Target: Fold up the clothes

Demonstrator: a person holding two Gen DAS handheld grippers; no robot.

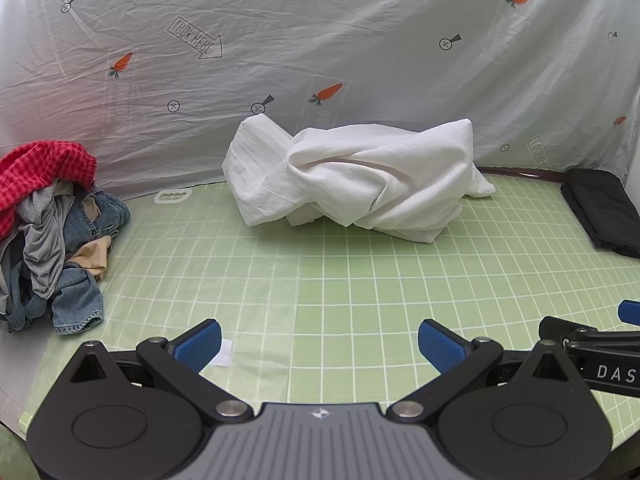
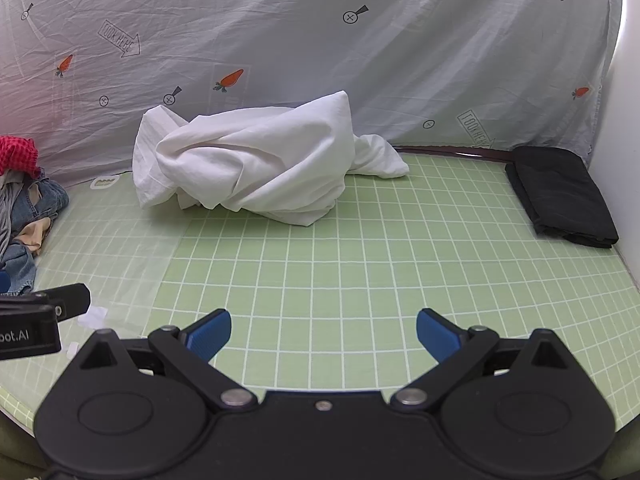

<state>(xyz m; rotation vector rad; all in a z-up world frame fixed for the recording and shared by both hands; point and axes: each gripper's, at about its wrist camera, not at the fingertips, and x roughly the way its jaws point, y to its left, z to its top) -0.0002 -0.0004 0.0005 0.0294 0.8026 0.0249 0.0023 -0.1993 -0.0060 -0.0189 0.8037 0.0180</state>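
White garment point(image 1: 360, 176), green gridded mat point(image 1: 360, 300)

Left gripper point(image 1: 319, 343): black linkage arms, ribbed blue pads, silver pivot screws, grey ridged body; right gripper point(image 2: 323, 334) all black

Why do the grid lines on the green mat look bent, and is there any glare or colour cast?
Left wrist view: the fisheye lens bows the green grid mat, corners go dark, and a pinkish cast tints the printed sheet above the red checked cloth. Right wrist view: same bending, bright glare on the white wall, soft shadow under the white garment.
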